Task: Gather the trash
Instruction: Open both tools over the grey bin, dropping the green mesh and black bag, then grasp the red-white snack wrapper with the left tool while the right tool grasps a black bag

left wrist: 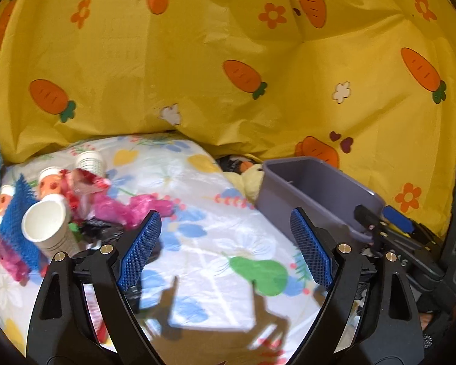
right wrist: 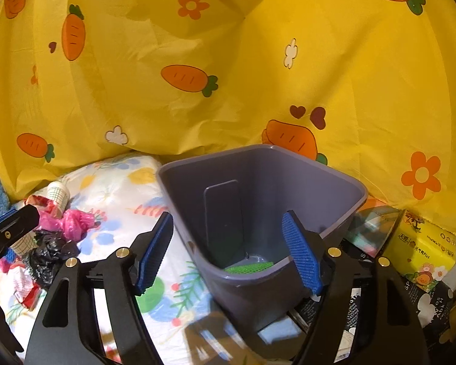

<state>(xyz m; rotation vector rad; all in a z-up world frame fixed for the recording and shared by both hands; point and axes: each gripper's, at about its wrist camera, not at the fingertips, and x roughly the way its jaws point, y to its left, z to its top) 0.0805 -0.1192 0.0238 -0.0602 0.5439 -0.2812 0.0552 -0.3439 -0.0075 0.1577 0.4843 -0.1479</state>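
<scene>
A yellow carrot-print cloth [left wrist: 228, 60] fills the whole background beyond both pairs of jaws. Below it lies the floral tablecloth [left wrist: 197, 228], spreading under and ahead of the left gripper [left wrist: 226, 249], whose jaws stand wide apart with nothing between them but bare cloth.

The grey plastic bin [right wrist: 258, 213] sits straight ahead of the right gripper [right wrist: 228, 252]. Its near rim lies between the jaws, which are spread wide; the right blue pad appears to lie against the rim's inside, though I cannot tell whether it truly touches. A green mesh scrap [right wrist: 249, 267] lies on the bin's floor. In the left wrist view the bin stands to the right of the left jaws.

The trash heap lies left of the left jaws: paper cups [left wrist: 48, 228], a blue mesh piece [left wrist: 18, 213], pink plastic bags [left wrist: 130, 210], and a black plastic bag [right wrist: 48, 255]. Right of the right jaws sits a yellow tissue pack [right wrist: 422, 249].
</scene>
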